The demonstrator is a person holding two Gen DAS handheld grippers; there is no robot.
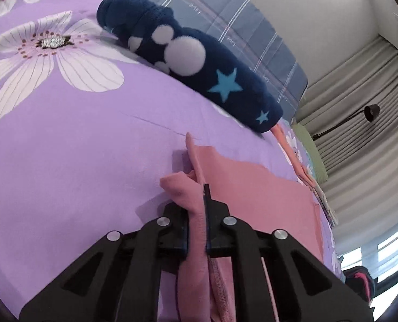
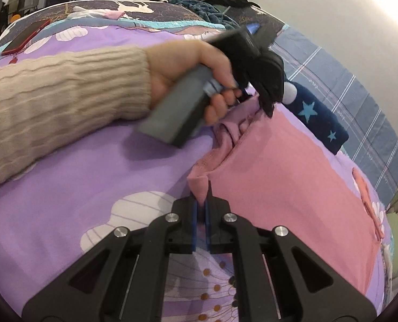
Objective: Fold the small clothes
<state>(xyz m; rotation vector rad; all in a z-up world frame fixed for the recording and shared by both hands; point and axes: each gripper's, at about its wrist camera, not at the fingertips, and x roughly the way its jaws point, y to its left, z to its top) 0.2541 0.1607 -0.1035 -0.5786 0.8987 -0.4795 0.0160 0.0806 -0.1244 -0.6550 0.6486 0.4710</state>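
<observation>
Left tongs pinch a bunched edge of the pink garment, cloth squeezed between both black fingers and trailing back under the frame. Rest of the pink garment lies flat on the purple floral bedspread, to the right of the tongs. Navy fleece item with white dots and light blue stars sits further up the bed, apart from the tongs, its far end touching a thin pink strip. Blue plaid quilt lies behind it. Grey curtains and a black wall lamp on the right.

Right wrist view: right tongs are pressed onto a corner of the pink garment, blue pads nearly together with the fabric tip between them. Garment spreads flat to the right over the purple floral bedspread. Further along the same gathered edge, the left tongs grip the cloth; the person's left hand, in a cream knit sleeve, wraps the grey handle. Navy fleece item lies just past the garment's far edge. Red phone rests at the far left of the bed.
</observation>
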